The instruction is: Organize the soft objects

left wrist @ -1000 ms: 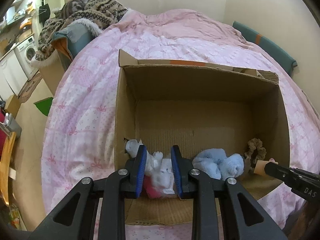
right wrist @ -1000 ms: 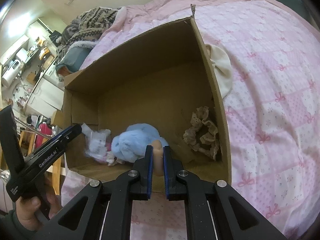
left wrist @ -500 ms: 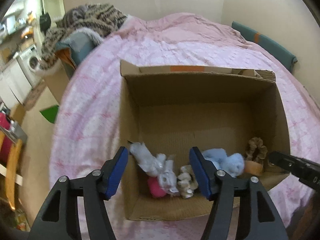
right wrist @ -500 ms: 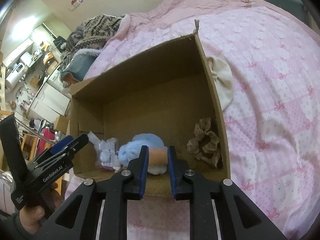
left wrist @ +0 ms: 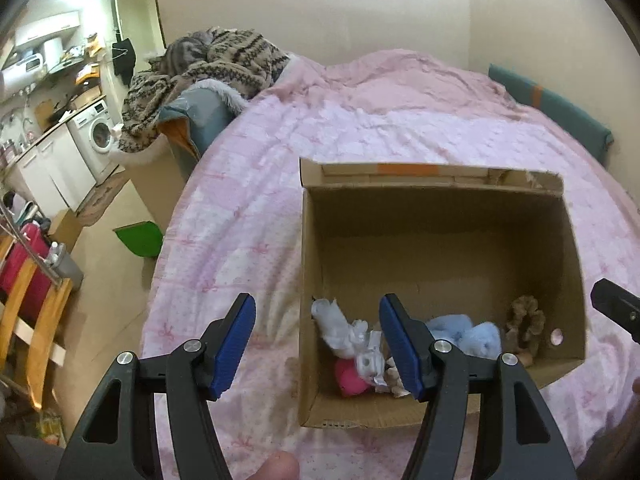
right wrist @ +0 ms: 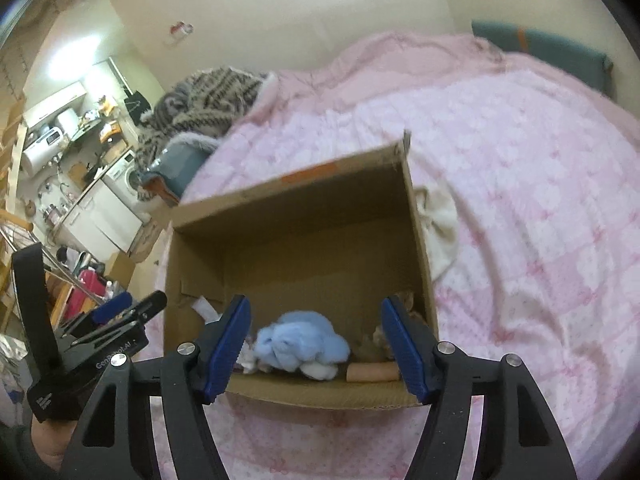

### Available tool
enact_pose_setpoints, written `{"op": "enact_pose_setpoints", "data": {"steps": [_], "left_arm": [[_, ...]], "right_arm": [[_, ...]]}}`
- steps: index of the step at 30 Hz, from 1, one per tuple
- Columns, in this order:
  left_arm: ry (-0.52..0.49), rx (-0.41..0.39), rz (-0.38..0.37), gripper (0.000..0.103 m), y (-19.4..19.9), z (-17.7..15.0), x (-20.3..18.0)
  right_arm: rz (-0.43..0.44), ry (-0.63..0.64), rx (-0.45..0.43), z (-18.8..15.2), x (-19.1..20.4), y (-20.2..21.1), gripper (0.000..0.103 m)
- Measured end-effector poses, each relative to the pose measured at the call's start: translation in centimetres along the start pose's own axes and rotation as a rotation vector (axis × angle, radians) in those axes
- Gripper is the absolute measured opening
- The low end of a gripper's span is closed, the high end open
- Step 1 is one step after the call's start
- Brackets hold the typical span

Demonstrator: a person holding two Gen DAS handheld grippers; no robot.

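Observation:
An open cardboard box (left wrist: 308, 264) stands on the pink quilt. In it lie a white soft toy (left wrist: 340, 326), a pink ball (left wrist: 350, 376), a light blue plush (left wrist: 468, 334) and a brown scrunchie (left wrist: 524, 322). My left gripper (left wrist: 316, 304) hangs open above the box's near left corner with nothing between its pads. My right gripper (right wrist: 316, 304) hovers over the near rim of the box (right wrist: 296, 216). Its jaws are opening and hold nothing. Below them lie the blue plush (right wrist: 298, 342) and a beige roll (right wrist: 372, 372).
A cream bow-shaped cloth (right wrist: 438, 228) lies on the quilt (left wrist: 360, 120) against the box's right side. A patterned blanket pile (left wrist: 208, 68) sits at the bed's far left, a teal cushion (left wrist: 552, 116) by the wall. Off the bed's left edge are a green object (left wrist: 140, 236) and a wooden chair (left wrist: 24, 320).
Both grippers opened and rose away from the box. The left one let go of the white toy, the right one let go of the beige roll, which now lies inside.

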State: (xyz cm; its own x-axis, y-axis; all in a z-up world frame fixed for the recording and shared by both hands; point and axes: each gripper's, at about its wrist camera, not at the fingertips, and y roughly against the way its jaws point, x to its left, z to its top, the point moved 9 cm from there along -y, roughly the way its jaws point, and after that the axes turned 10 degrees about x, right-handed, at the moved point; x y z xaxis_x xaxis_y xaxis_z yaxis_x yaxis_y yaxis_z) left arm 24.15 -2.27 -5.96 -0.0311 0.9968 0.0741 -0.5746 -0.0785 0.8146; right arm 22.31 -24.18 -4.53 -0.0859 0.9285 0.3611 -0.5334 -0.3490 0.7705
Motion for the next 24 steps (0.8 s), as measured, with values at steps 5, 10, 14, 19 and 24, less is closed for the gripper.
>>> {"op": "enact_pose_setpoints", "data": {"steps": [5, 10, 14, 19, 24], "left_arm": [[0.009, -0.018, -0.033, 0.072, 2.4, 0.3, 0.6], [0.039, -0.017, -0.086, 0.092, 5.2, -0.6, 1.5], [0.05, 0.008, -0.107, 0.095, 5.9, -2.0, 2.2], [0.065, 0.006, -0.112, 0.102, 7.0, -3.8, 3.2], [0.061, -0.03, -0.113, 0.102, 8.5, -4.6, 3.5]], "right_arm": [[-0.017, 0.04, -0.052, 0.2, 0.8, 2.8, 0.075], [-0.01, 0.041, -0.055, 0.0, 1.5, 4.6, 0.079], [-0.014, 0.038, -0.05, -0.9, 2.0, 5.4, 0.087], [-0.04, 0.018, -0.054, -2.2, 2.2, 6.3, 0.103], [-0.068, 0.037, -0.083, -2.9, 2.7, 7.2, 0.103]]}}
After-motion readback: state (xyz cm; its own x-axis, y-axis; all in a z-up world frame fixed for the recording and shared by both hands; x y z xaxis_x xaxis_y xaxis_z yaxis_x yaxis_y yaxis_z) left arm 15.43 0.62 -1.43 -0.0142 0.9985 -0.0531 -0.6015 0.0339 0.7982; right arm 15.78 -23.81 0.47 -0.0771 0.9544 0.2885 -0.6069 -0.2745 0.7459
